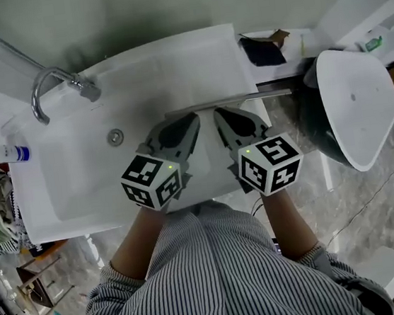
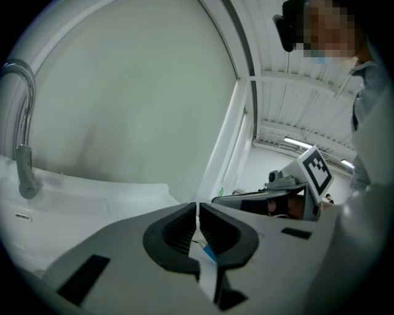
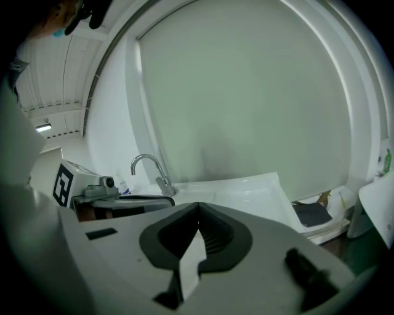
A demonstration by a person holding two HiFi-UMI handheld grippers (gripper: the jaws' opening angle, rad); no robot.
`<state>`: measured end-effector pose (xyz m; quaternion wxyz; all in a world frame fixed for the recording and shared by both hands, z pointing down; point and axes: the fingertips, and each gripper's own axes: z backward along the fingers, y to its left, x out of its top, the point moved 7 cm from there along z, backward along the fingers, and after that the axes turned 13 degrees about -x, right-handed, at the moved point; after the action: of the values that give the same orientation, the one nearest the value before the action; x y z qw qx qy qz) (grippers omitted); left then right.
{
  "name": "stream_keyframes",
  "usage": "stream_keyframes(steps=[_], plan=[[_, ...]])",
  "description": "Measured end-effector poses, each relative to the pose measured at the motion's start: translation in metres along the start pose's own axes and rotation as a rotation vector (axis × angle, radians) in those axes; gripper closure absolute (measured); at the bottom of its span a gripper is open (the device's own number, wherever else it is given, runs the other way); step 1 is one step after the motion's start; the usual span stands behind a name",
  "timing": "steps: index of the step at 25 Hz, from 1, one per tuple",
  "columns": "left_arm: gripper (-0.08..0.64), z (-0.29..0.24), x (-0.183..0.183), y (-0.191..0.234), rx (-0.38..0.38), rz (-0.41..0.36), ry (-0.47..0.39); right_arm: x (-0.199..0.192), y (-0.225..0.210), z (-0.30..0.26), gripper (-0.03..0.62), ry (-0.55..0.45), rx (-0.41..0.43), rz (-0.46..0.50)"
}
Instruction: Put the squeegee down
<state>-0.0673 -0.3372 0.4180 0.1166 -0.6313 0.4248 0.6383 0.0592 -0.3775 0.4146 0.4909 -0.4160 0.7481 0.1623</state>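
Note:
A thin grey bar, which looks like the squeegee (image 1: 247,99), lies across the right part of the white sink (image 1: 171,63), just beyond both grippers. My left gripper (image 1: 193,118) hovers over the sink's front edge, its jaws together and nothing between them (image 2: 197,209). Beside it my right gripper (image 1: 218,113) is shut and empty too (image 3: 198,209). Neither gripper touches the bar. Each gripper view shows the other gripper from the side: the right one (image 2: 295,191) and the left one (image 3: 92,187).
A chrome faucet (image 1: 50,89) stands at the sink's back left, with the drain (image 1: 114,136) in the basin. A bottle (image 1: 4,153) lies on the left rim. A dark cloth (image 1: 264,51) sits on the ledge behind. A toilet (image 1: 358,105) stands to the right.

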Motion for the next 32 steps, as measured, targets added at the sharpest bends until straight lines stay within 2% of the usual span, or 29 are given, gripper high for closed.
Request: stream_keyframes(steps=[10, 20, 24, 28, 32], plan=[[0.535, 0.022, 0.02, -0.016, -0.043, -0.07, 0.006, 0.028, 0.02, 0.032, 0.577, -0.137, -0.073, -0.021], [0.535, 0.026, 0.024, -0.027, -0.063, -0.055, -0.04, 0.034, 0.024, 0.059, 0.577, -0.219, -0.166, -0.01], [0.535, 0.026, 0.026, -0.031, -0.07, -0.067, -0.042, 0.032, 0.019, 0.068, 0.577, -0.267, -0.197, -0.065], [0.535, 0.025, 0.023, -0.038, -0.084, -0.088, -0.021, 0.024, 0.016, 0.067, 0.577, -0.261, -0.188, -0.13], [0.535, 0.025, 0.02, -0.044, -0.1, -0.095, -0.009, 0.018, 0.022, 0.065, 0.577, -0.252, -0.187, -0.142]])
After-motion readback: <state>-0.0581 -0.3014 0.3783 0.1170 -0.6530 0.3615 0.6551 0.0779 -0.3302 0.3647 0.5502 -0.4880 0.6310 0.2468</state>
